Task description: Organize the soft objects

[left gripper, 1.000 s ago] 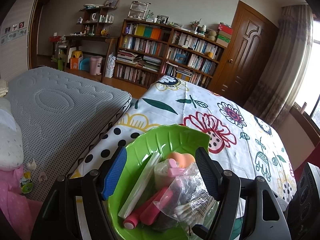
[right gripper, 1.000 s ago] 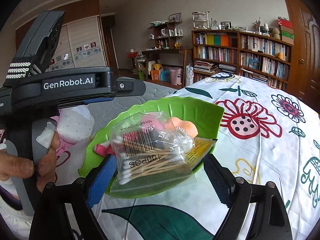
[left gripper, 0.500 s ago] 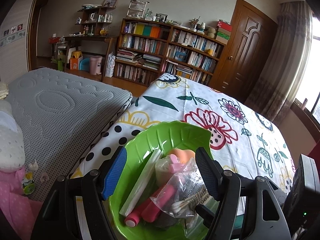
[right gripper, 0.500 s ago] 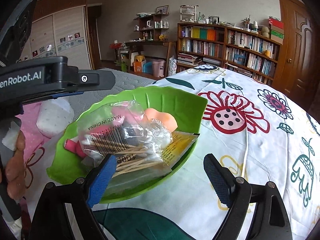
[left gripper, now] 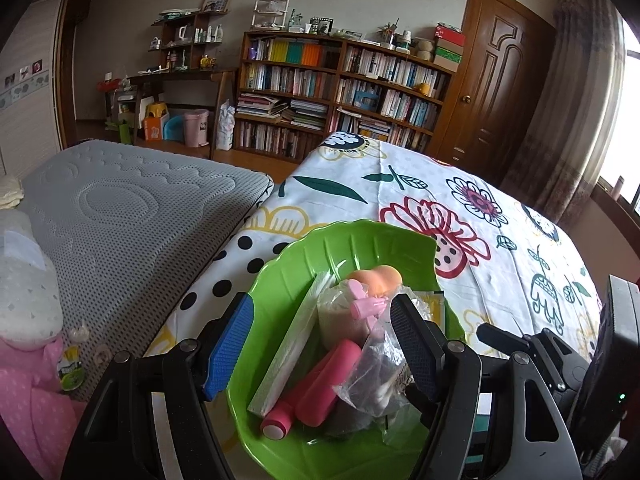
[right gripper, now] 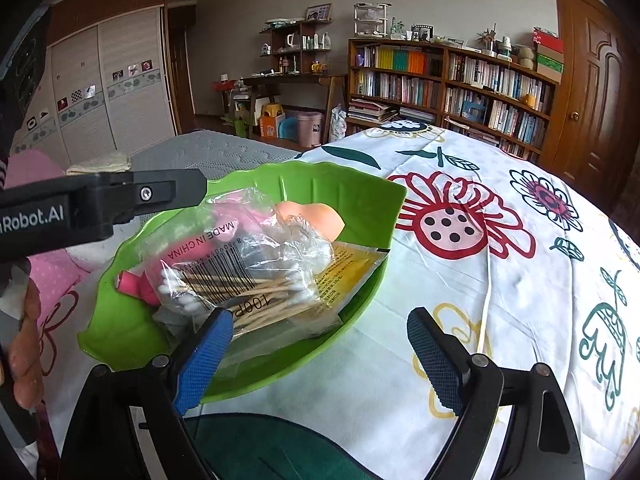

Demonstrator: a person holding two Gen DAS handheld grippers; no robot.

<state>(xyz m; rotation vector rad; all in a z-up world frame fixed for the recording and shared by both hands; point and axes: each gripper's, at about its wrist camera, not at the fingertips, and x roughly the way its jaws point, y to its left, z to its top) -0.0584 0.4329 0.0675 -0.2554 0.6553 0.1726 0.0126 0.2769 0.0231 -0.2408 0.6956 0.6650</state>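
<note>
A green leaf-shaped bowl (left gripper: 288,264) (right gripper: 360,192) sits on the floral sheet. It holds a clear bag of cotton swabs (right gripper: 240,272) (left gripper: 376,376), an orange sponge (left gripper: 380,276) (right gripper: 316,216), pink tubes (left gripper: 320,384), a flat white packet (left gripper: 292,348) and a yellow sachet (right gripper: 348,268). My left gripper (left gripper: 320,344) hangs open over the bowl, its fingers either side of the contents and gripping nothing. My right gripper (right gripper: 318,360) is open at the bowl's near right rim, its blue pad by the swab bag. The right gripper's body (left gripper: 540,352) shows at the right of the left wrist view.
The floral sheet (right gripper: 520,300) stretches far and right of the bowl. A grey mattress (left gripper: 120,208) lies to the left, with a white pillow (left gripper: 24,292) and pink cloth (left gripper: 24,392). A hand (right gripper: 24,340) holds the left gripper's handle. Bookcase (left gripper: 340,92) and door stand at the back.
The right gripper has shifted right, so the bowl now sits left of its fingers. The left gripper has edged a little closer over the bowl. Both stay open.
</note>
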